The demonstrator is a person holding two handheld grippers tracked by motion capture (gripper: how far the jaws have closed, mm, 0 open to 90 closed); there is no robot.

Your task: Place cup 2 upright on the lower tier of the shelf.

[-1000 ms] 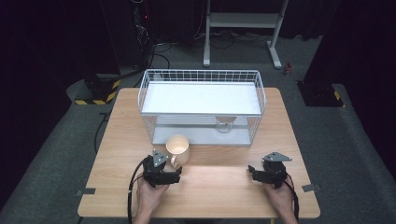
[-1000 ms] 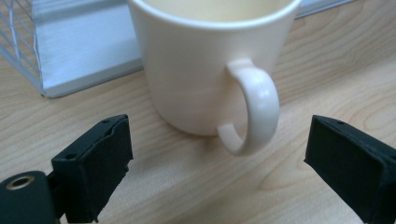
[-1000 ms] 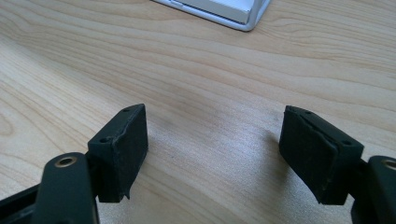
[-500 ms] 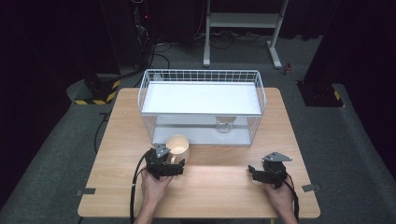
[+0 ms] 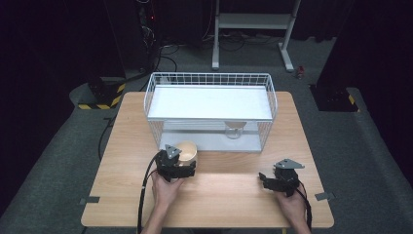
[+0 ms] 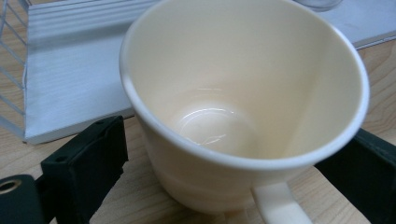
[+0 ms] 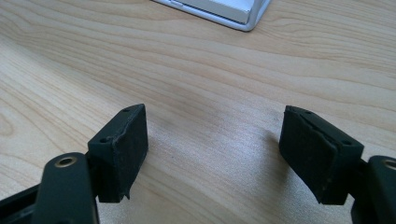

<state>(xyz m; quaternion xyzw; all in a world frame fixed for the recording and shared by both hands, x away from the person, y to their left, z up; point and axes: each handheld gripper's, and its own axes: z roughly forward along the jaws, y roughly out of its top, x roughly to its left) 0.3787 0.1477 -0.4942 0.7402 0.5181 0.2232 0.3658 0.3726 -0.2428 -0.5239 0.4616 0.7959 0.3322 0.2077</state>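
1. My left gripper (image 5: pixel 181 165) has the cream mug (image 6: pixel 243 112) between its jaws; the pads sit close on either side of the wall, but I cannot tell whether they press yet.
2. The mug stands upright on the wooden table (image 5: pixel 229 195), just in front of the wire basket rack (image 5: pixel 209 83).
3. It looks like glazed ceramic: stiff, smooth, probably slippery, breakable if knocked.
4. I judge the body below the rim the safest hold, with the handle (image 6: pixel 278 205) left free.
5. My right gripper (image 7: pixel 212 154) rests wide and empty over bare wood.
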